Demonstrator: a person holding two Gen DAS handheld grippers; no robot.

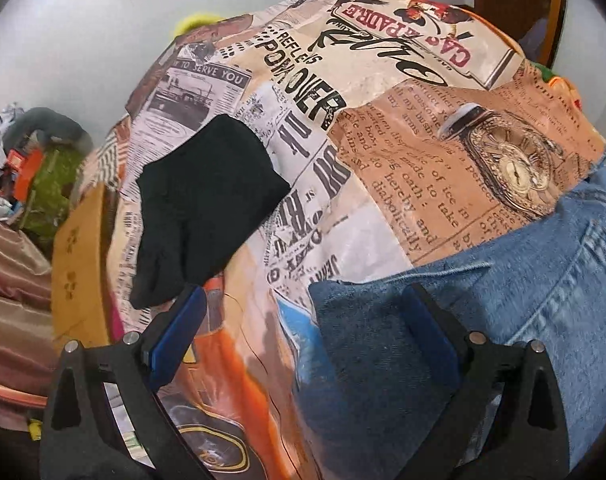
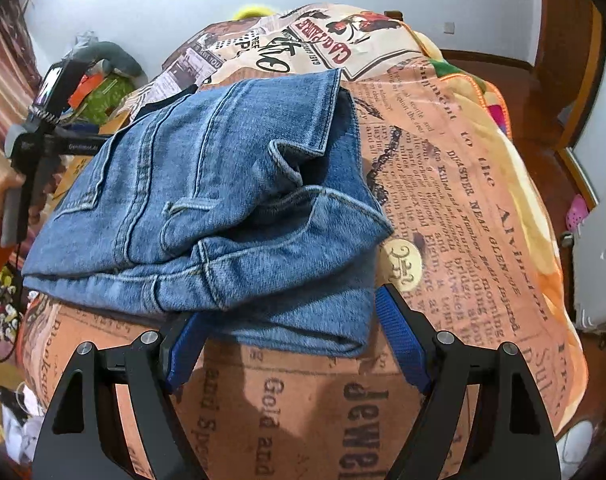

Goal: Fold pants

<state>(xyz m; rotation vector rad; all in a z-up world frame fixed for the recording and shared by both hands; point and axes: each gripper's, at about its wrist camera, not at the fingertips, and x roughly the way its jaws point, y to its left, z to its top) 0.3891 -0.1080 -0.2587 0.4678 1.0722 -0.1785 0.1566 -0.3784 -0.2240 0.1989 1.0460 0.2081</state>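
The printed bedspread [image 1: 383,184] reads "TO SERVE YOU" and "OVER" beside the black garment [image 1: 207,200]; near the jeans [image 2: 207,200], "Gold and" and "DISASTER NEAR GLEN".

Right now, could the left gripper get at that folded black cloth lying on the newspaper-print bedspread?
Probably yes. The left gripper is open and empty, and the folded black cloth lies just ahead of its left finger, with only bare newspaper-print bedspread between. The folded blue jeans sit off to the other side.

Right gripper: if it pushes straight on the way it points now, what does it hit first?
Most likely the folded jeans: the near edge of the stack lies between the right gripper's open fingers, over the newspaper-print bedspread. Depth is hard to judge.
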